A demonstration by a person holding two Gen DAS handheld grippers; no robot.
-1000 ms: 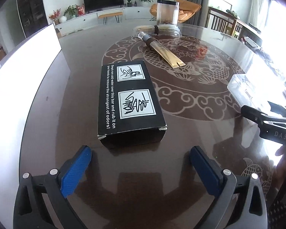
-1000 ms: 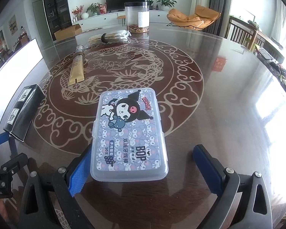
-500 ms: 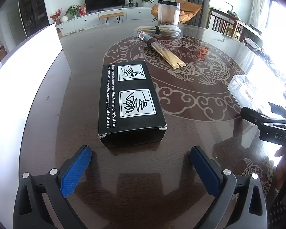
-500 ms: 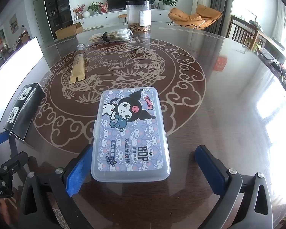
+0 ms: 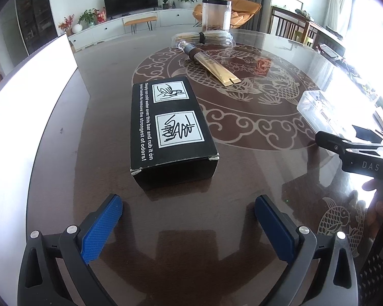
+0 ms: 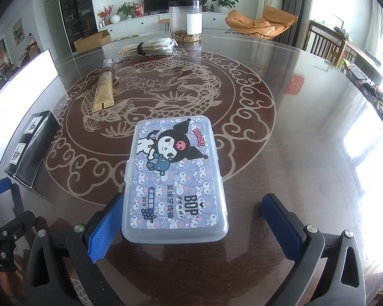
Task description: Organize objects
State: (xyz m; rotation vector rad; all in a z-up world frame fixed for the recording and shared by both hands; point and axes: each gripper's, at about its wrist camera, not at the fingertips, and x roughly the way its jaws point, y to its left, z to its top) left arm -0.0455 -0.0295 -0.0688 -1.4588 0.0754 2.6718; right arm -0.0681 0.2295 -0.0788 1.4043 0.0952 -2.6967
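Observation:
A black box (image 5: 169,130) with white pictures lies on the dark table just ahead of my left gripper (image 5: 189,225), which is open and empty, short of the box. The box also shows in the right wrist view (image 6: 30,148). A clear plastic floss-pick case (image 6: 175,178) with a cartoon lid lies between the fingers of my right gripper (image 6: 191,225), which is open; its left pad (image 6: 106,229) is at the case's left edge, the right pad stands apart. The case shows at the right in the left wrist view (image 5: 316,109).
A gold tube (image 6: 104,93) lies on the table's dragon inlay. A wrapped bundle (image 6: 148,47) and a clear jar (image 6: 185,20) stand at the far side. A white panel (image 5: 28,94) runs along the left edge. The right gripper's body (image 5: 357,155) is beside the left one.
The right gripper has edged forward around the case, which now sits a little deeper between its fingers. The left gripper has barely moved.

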